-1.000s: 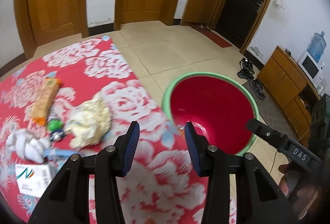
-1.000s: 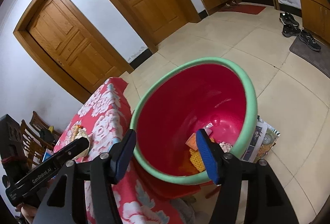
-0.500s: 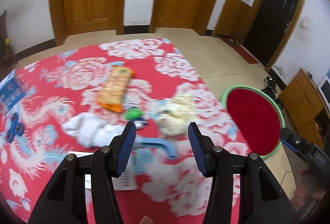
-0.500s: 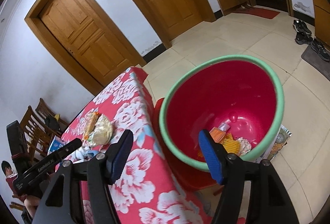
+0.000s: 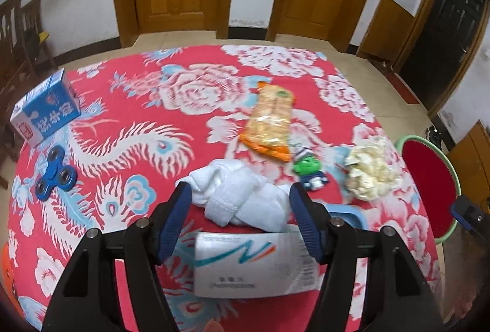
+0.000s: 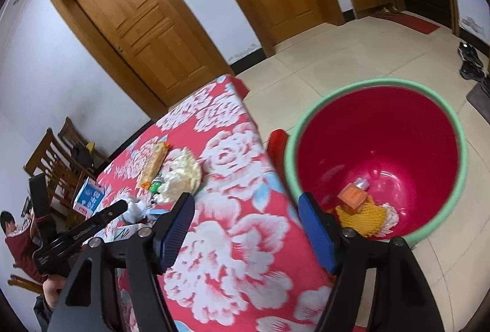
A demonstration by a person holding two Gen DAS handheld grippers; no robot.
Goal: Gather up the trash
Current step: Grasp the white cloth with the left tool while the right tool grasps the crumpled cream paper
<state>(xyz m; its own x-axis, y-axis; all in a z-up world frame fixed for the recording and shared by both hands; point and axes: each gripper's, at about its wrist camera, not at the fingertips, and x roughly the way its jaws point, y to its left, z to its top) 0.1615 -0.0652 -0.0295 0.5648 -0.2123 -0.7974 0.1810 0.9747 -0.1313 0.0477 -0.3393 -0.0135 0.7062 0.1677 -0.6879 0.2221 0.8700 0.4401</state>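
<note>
Overhead, the left gripper (image 5: pixel 239 209) hangs with its blue-padded jaws spread wide and empty above a table (image 5: pixel 128 105) draped in a red floral cloth, a crumpled white cloth (image 5: pixel 242 197) lying between the fingers in the view, though contact cannot be judged. Just nearer sits a white packet (image 5: pixel 248 264) with a teal and orange zigzag logo; its small print is too blurred to read. Farther off lie an orange snack bag (image 5: pixel 271 124), a green toy figure (image 5: pixel 307 171) and a wad of yellowish paper (image 5: pixel 370 168). At far left stands a blue and white carton (image 5: pixel 46 108) bearing Chinese characters, with a blue fidget spinner (image 5: pixel 55 174) near it. The right gripper (image 6: pixel 246 226), likewise wide open and holding nothing, hovers over the table's right edge beside the red bin (image 6: pixel 376 160) with a green rim, which stands on the floor and already holds orange and yellow scraps. A blue object (image 5: pixel 346 214) is mostly hidden behind the left gripper's right finger.
</note>
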